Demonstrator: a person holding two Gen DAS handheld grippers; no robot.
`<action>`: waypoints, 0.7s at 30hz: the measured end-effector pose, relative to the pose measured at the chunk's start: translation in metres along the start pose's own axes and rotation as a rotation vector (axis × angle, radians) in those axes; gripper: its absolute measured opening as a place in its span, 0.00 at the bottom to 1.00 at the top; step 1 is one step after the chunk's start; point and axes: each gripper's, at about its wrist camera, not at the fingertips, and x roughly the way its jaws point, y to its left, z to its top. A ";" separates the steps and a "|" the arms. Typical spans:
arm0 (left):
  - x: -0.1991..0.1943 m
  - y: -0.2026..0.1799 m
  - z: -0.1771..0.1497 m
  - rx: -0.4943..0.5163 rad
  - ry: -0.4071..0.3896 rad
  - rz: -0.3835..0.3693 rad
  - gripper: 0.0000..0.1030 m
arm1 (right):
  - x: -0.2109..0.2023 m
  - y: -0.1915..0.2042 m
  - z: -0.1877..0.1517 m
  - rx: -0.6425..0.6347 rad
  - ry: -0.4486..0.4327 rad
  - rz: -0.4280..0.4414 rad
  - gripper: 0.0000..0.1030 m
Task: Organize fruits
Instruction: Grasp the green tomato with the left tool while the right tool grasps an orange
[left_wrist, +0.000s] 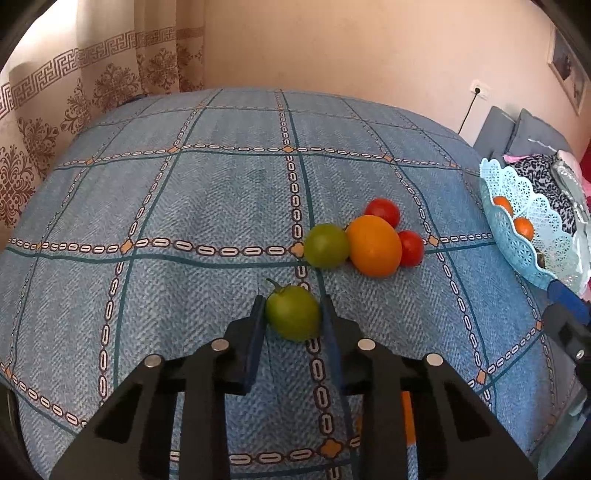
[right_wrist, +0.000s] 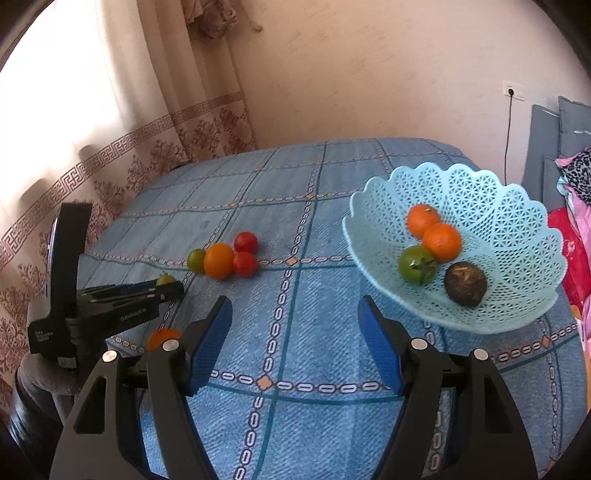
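Left hand-held gripper (left_wrist: 293, 306) closed on a green tomato (left_wrist: 293, 313) low over the blue-clothed bench (left_wrist: 184, 203). Just beyond, four touching fruits: one green (left_wrist: 326, 245), one orange (left_wrist: 374, 246), two red (left_wrist: 382, 211). Right hand-held gripper (right_wrist: 295, 314) wide apart, holding nothing. Rightmost, lace basket (right_wrist: 498, 206): two oranges (right_wrist: 441, 242), one green tomato, one dark fruit (right_wrist: 465, 283).

Blue checked tablecloth (left_wrist: 221, 206) (green tomato (left_wrist: 293, 313))
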 end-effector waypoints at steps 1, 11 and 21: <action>-0.001 0.000 0.000 0.001 -0.003 0.000 0.29 | 0.001 0.002 -0.001 -0.007 0.006 0.007 0.70; -0.019 0.013 0.002 -0.033 -0.109 0.094 0.29 | 0.014 0.029 -0.009 -0.064 0.054 0.087 0.70; -0.032 0.023 0.005 -0.062 -0.174 0.161 0.29 | 0.037 0.071 -0.013 -0.119 0.151 0.195 0.69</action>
